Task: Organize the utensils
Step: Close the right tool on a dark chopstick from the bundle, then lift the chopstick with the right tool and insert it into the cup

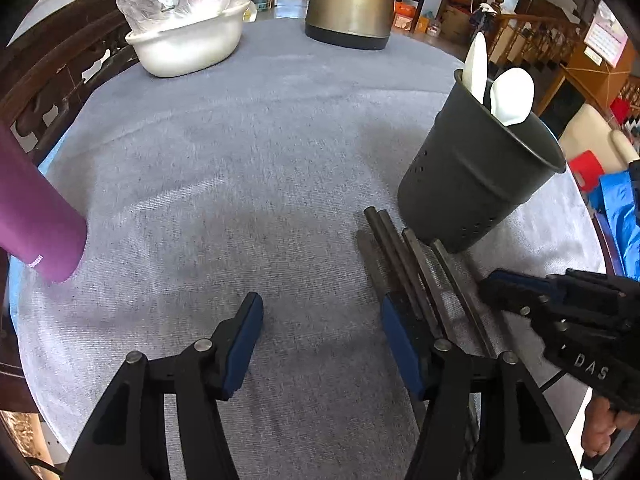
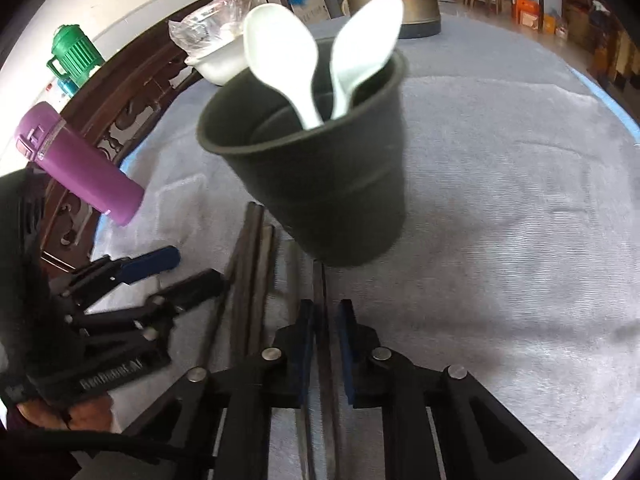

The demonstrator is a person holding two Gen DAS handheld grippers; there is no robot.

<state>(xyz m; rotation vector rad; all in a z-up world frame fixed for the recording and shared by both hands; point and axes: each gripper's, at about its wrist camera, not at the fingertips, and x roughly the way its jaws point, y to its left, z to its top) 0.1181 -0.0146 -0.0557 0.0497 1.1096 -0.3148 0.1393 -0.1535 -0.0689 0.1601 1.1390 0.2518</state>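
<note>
A dark grey utensil holder [image 1: 476,168] stands on the grey tablecloth and holds two white spoons [image 1: 510,96]; it also shows in the right wrist view [image 2: 320,172] with the spoons [image 2: 288,60]. Several dark chopsticks [image 1: 416,264] lie on the cloth in front of it. My left gripper [image 1: 322,344] is open and empty, its right finger over the chopsticks. My right gripper [image 2: 325,344] has its fingers closed narrowly around one chopstick [image 2: 320,320] lying on the cloth; the other chopsticks [image 2: 252,264] lie to its left.
A purple bottle [image 1: 36,216] stands at the left edge. A white basin with a plastic bag [image 1: 188,36] and a brass kettle [image 1: 352,0] stand at the back. The round table's edge [image 1: 592,216] runs close behind the holder on the right.
</note>
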